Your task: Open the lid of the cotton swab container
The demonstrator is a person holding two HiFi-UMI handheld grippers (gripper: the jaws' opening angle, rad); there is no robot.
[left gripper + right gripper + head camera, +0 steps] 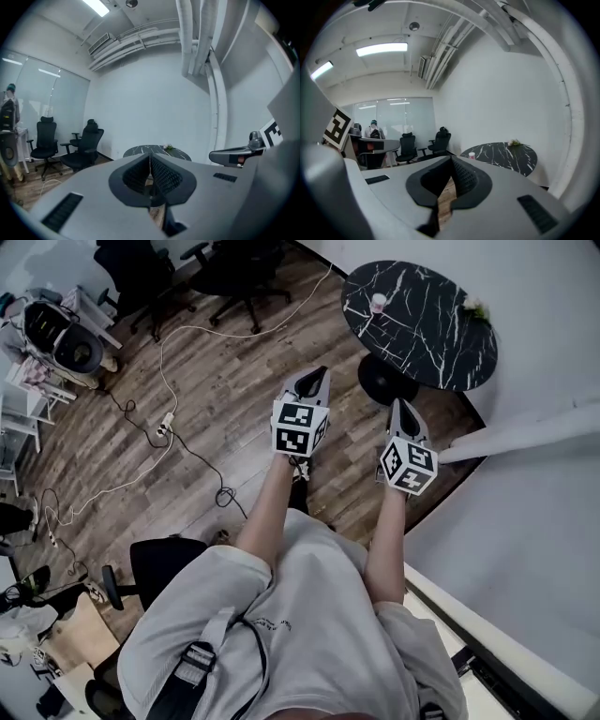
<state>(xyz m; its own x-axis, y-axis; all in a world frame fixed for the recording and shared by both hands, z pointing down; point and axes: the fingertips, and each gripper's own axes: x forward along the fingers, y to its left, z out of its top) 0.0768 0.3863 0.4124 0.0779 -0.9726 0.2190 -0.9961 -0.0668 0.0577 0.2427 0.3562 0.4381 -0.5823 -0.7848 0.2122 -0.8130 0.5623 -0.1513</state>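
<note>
Left hand-held gripper (322,374), jaws pressed together, nothing between them. Right hand-held gripper (398,405), same story: closed tight and empty. Both are held out ahead of the person over the wood floor (216,390), well short of the target.

And there's the target: the container (378,303), a small pale tub standing upright near the left edge of the round black marble surface (431,334), with a little sprig of flowers (475,307) well apart at the far side. The right gripper view catches it too (472,155), tiny, so its lid can't be told from its body at this range.

By my reading it's a light plastic thing, rigid but thin-walled, and that glossy top will probably let it skate or tip under a one-sided push. Best bet: one gripper pinches the body low to anchor it, and the other takes the lid at its rim, gently.
</note>
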